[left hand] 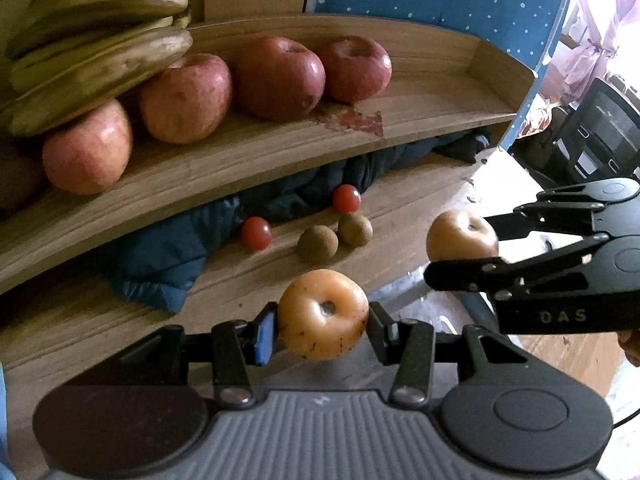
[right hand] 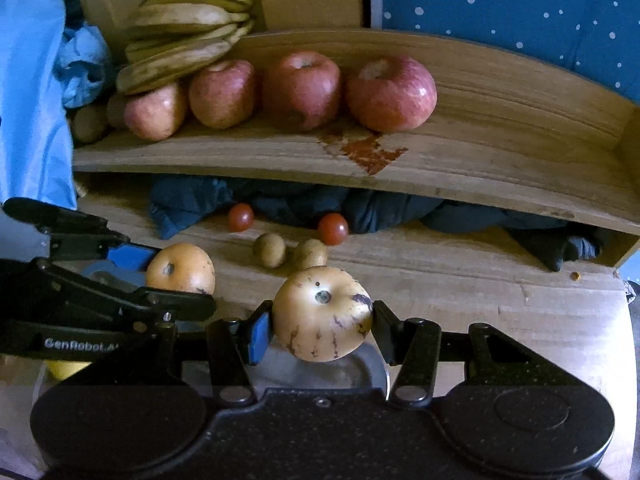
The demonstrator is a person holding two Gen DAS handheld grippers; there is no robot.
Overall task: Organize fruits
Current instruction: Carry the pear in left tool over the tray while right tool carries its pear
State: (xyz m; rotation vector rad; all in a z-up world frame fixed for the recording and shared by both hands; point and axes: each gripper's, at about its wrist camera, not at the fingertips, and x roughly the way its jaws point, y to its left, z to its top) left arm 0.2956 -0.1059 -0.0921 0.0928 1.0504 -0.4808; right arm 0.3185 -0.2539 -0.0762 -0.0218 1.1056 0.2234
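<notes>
Each gripper's fingers are clamped on a fruit: left gripper (left hand: 323, 322) an orange one (left hand: 323, 314), right gripper (right hand: 322, 322) a speckled one (right hand: 322, 314) (purple-streaked).

I am in a home, in a lived-in room rather than a shop or lab. A worn two-tier wooden shelf (right hand: 480, 168) with a red stain holds a bunch of spotted yellow bananas (right hand: 188, 28) and red apples (right hand: 392, 94). Crumpled dark blue clothing (right hand: 280, 200) is stuffed under its upper board, and a blue fabric with white dots (right hand: 520, 4) hangs behind.
</notes>
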